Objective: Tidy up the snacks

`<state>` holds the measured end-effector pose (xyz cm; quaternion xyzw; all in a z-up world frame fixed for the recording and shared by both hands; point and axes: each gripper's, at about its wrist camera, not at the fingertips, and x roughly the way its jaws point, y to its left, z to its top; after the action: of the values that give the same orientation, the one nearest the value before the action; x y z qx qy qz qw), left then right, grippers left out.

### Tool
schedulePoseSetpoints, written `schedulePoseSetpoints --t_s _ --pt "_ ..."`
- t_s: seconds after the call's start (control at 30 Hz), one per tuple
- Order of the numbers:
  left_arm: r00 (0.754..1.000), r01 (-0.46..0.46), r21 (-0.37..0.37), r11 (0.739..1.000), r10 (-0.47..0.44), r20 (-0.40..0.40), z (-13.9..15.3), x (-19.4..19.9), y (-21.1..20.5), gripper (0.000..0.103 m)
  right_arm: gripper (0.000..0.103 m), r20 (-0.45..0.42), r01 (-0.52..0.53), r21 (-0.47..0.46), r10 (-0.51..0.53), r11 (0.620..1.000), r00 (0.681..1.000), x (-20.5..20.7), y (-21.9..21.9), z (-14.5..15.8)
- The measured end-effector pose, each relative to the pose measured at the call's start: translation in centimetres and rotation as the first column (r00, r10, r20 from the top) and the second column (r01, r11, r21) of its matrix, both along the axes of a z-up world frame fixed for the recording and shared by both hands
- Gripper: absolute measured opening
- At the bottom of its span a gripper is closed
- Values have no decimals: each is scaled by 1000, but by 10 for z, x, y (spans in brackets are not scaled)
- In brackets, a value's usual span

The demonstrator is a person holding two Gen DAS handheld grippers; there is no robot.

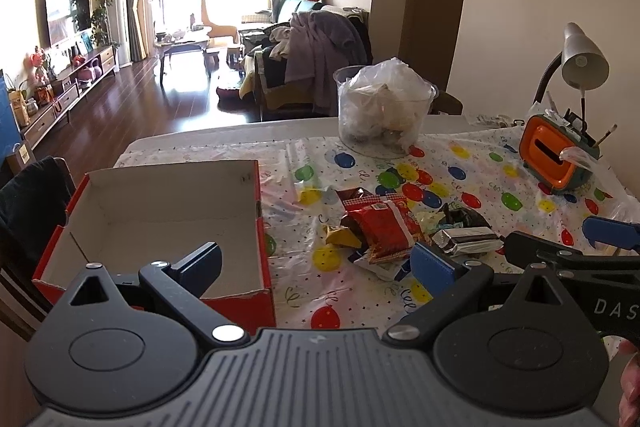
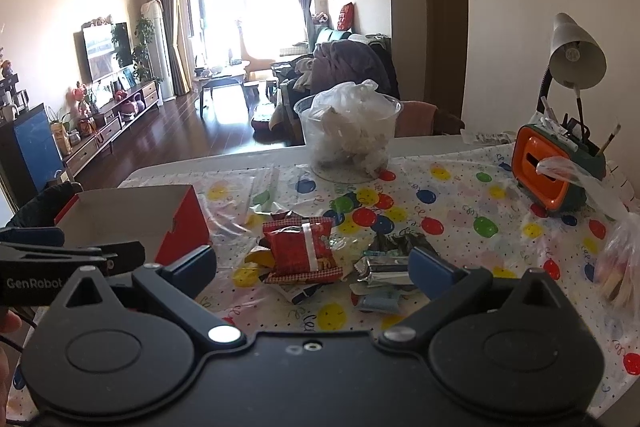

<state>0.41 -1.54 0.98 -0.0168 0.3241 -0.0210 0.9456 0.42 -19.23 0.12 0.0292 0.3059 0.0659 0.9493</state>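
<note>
White letters "DAS" stand on the black body of the right gripper (image 1: 608, 239), cut off at the picture's edge; "GenRobot" stands in white on the black body of the left gripper (image 2: 60, 247)

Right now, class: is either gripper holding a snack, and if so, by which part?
Nothing is held. The left gripper and right gripper are both open and empty; the red snack packet lies untouched on the table beside the red box.
</note>
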Motion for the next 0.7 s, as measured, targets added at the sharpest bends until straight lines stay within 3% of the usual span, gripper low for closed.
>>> schedulePoseSetpoints --t_s 0.3,0.43,0.57,0.7 --pt "999 -5 19 1000 6 -45 -10 32 -19 101 102 -37 2 28 -1 1000 999 27 -30 -14" --pt "997 12 37 999 -9 -73 -20 52 -34 101 101 -70 -34 -2 34 999 997 44 -43 -30" --pt "991 48 34 998 -43 -126 -31 79 -49 101 98 -104 -139 -53 133 989 986 69 -55 -49" --pt "979 71 5 997 -68 -192 -43 113 -61 101 90 -148 -303 -82 289 950 946 99 -71 -67"
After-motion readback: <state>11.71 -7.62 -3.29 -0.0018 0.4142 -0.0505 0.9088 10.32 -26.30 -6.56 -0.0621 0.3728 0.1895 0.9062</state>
